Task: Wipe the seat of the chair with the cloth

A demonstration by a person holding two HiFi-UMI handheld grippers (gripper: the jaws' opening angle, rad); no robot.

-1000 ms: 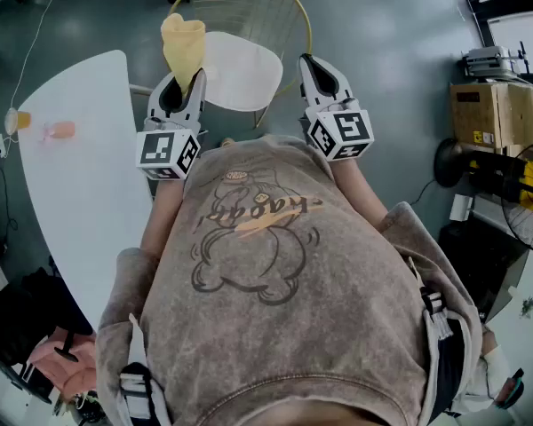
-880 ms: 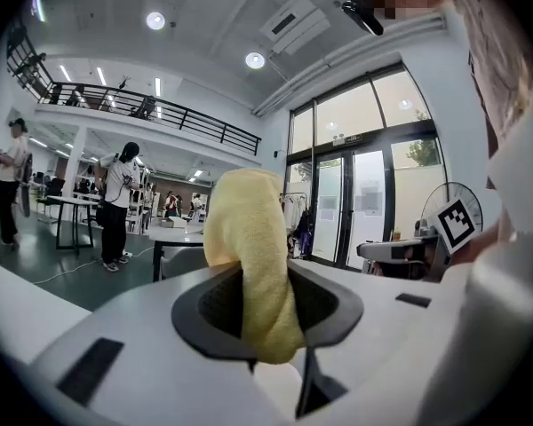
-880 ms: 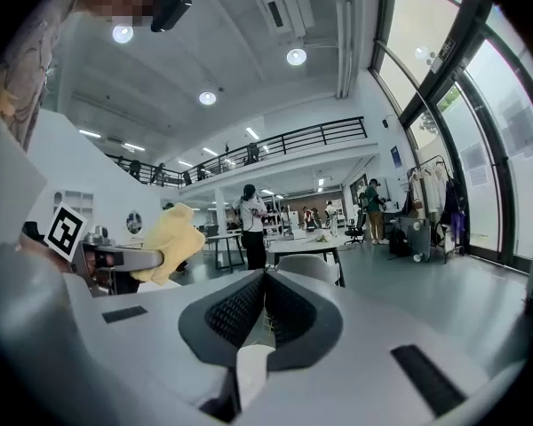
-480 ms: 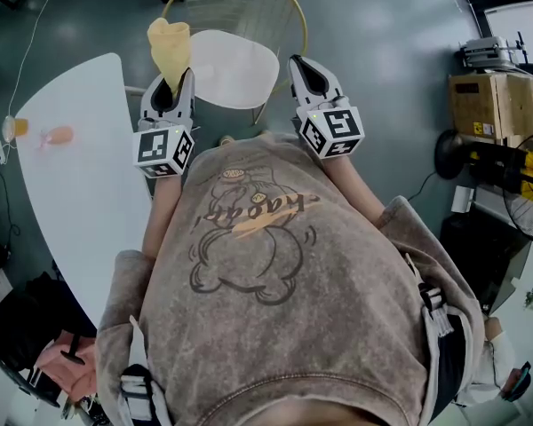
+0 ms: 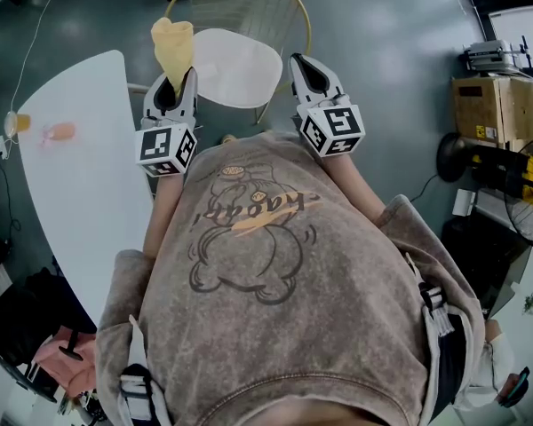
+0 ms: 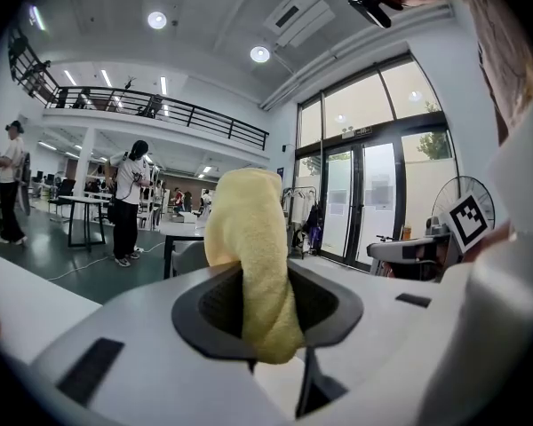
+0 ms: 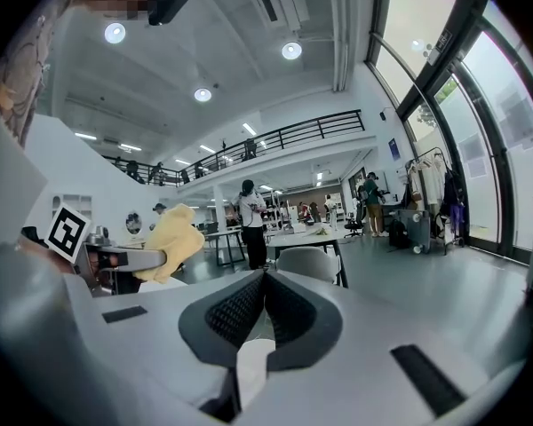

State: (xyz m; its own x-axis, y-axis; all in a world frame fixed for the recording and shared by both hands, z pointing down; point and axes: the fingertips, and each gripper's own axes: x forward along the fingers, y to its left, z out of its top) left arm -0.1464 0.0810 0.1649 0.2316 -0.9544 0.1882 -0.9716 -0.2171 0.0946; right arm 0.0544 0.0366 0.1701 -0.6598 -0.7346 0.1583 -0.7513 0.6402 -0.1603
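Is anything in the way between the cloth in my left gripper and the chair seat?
Nothing visible is. The cloth, clamped in the left gripper, sits just left of the white seat, which looks bare. The right gripper, shut and empty, is off to the seat's right.

The head view was dim and grey. Both gripper views were bright, lit by round ceiling lamps [image 6: 157,19] and big windows [image 7: 506,105]. Edges bent and went black; near parts looked blurry
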